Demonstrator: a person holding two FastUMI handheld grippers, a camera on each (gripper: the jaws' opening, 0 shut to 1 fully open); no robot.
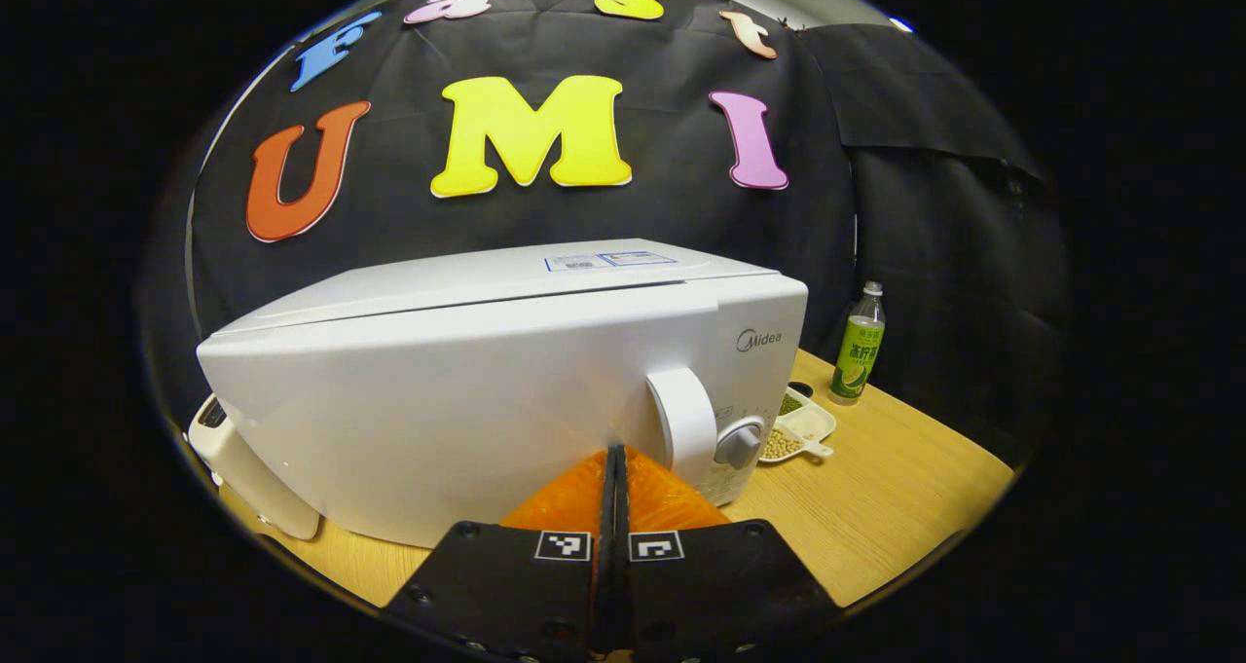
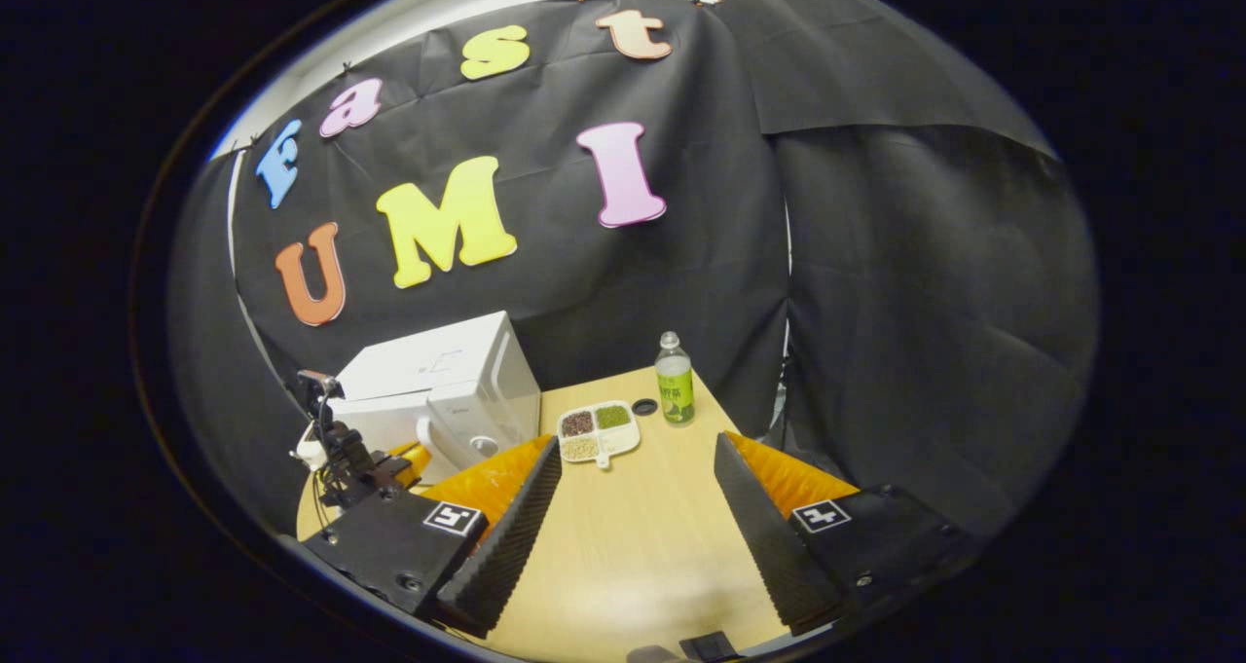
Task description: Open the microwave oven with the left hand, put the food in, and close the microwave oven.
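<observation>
The white microwave (image 1: 467, 390) stands with its door closed in the left gripper view; a curved handle (image 1: 681, 424) and a round knob (image 1: 740, 442) sit at the door's right side. My left gripper (image 1: 613, 463) is shut with nothing between its fingers, its tips close to the door just left of the handle. A white divided plate of beans and grains (image 2: 597, 432) lies on the table to the right of the microwave (image 2: 438, 381). My right gripper (image 2: 638, 449) is open above the table, just short of the plate. The left gripper (image 2: 365, 468) also appears beside the microwave's front.
A green-labelled bottle (image 2: 674, 381) stands behind the plate near the cloth wall, with a small black cap (image 2: 644, 407) beside it. A white object (image 1: 243, 468) sits at the microwave's left end. The wooden table (image 2: 633, 546) ends near the right cloth wall.
</observation>
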